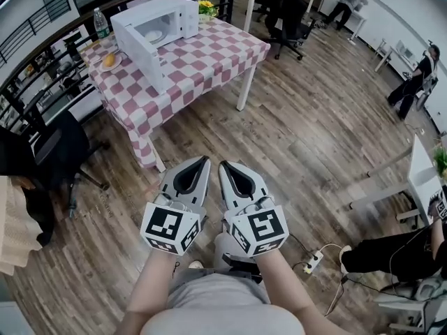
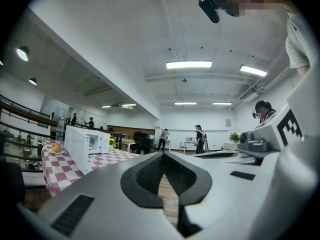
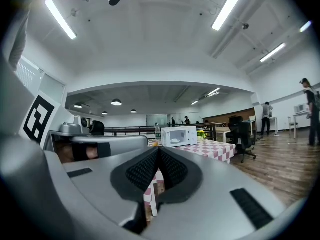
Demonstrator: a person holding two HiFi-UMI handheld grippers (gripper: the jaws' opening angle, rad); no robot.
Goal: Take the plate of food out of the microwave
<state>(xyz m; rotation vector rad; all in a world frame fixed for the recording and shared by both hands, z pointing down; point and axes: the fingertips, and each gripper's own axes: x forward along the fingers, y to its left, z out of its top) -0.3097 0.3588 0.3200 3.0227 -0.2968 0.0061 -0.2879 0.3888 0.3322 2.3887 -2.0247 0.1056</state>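
Plate well ahead, up and left of both empty grippers.

Head view: the plate sits inside the open microwave on the table, well apart from my left gripper and right gripper; I judge the left slightly nearer.
Left gripper view: jaws clenched on nothing, microwave off to the left.
Right gripper view: jaws closed, empty; microwave almost dead ahead.

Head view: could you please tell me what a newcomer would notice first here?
The left gripper and right gripper sit side by side at bottom centre, jaws shut and empty. Beyond them, upper left, a white microwave stands open on the checked table, a plate inside.
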